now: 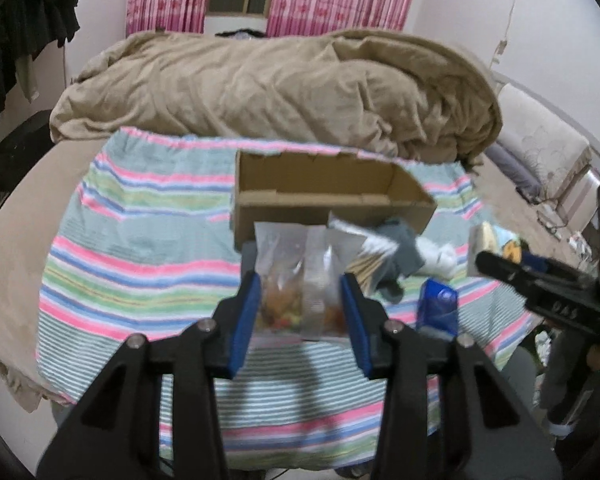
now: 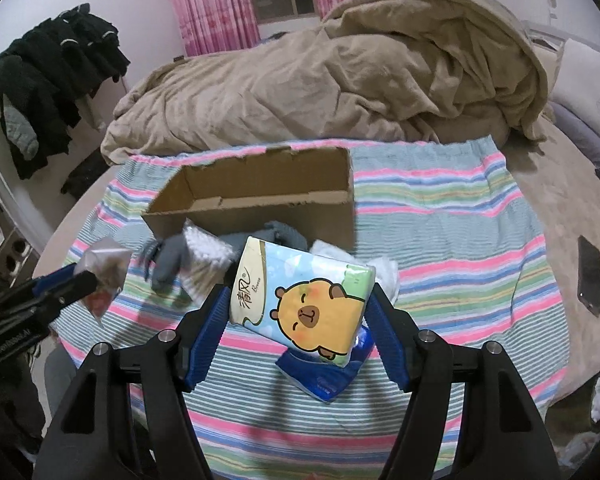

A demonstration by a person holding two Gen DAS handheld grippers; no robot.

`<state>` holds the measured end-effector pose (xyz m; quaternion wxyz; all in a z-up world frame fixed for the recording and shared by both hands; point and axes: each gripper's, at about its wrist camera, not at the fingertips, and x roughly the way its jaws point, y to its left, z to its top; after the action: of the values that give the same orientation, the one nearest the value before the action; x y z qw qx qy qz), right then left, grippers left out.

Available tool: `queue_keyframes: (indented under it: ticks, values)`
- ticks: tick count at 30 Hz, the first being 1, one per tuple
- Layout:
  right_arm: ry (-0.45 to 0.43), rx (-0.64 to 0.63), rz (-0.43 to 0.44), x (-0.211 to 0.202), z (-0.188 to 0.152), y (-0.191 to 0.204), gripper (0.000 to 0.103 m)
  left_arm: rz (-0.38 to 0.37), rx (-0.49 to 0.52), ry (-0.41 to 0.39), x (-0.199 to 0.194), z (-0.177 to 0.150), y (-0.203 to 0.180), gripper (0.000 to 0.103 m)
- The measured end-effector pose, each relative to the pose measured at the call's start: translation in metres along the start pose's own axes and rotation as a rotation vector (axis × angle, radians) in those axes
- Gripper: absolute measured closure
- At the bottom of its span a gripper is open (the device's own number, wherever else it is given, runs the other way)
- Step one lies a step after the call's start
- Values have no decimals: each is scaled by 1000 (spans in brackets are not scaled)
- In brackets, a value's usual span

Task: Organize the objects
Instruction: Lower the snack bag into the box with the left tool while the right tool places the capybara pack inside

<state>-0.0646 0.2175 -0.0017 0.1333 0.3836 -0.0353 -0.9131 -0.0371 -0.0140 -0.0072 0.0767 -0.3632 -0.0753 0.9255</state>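
My left gripper (image 1: 300,304) is shut on a clear snack bag (image 1: 296,280) with orange and yellow pieces, held above the striped cloth (image 1: 140,248). My right gripper (image 2: 298,320) is shut on a tissue pack (image 2: 300,300) printed with a capybara, also lifted. An open cardboard box (image 1: 320,196) lies behind both; it also shows in the right wrist view (image 2: 260,192). A blue packet (image 2: 320,372) lies on the cloth under the tissue pack. Grey and white socks (image 2: 172,256) and a cotton-swab bag (image 2: 204,248) lie in front of the box.
A rumpled tan duvet (image 1: 280,80) fills the bed behind the cloth. A dark phone (image 2: 590,276) lies on the bed at the right. Dark clothes (image 2: 56,80) hang at the left. The other gripper (image 1: 540,284) shows at the right of the left wrist view.
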Motion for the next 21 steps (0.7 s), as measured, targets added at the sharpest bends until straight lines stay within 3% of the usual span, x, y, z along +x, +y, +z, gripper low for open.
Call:
queue_keyframes:
  ticks: [8, 15, 21]
  values:
    - [-55, -31, 26, -7, 26, 1, 32, -35, 31, -74, -12, 41, -13, 61]
    - [-103, -74, 23, 19, 68, -2, 32, -59, 43, -68, 31, 74, -21, 61]
    - [-73, -91, 38, 72, 94, -9, 32, -58, 37, -49, 81, 90, -22, 61]
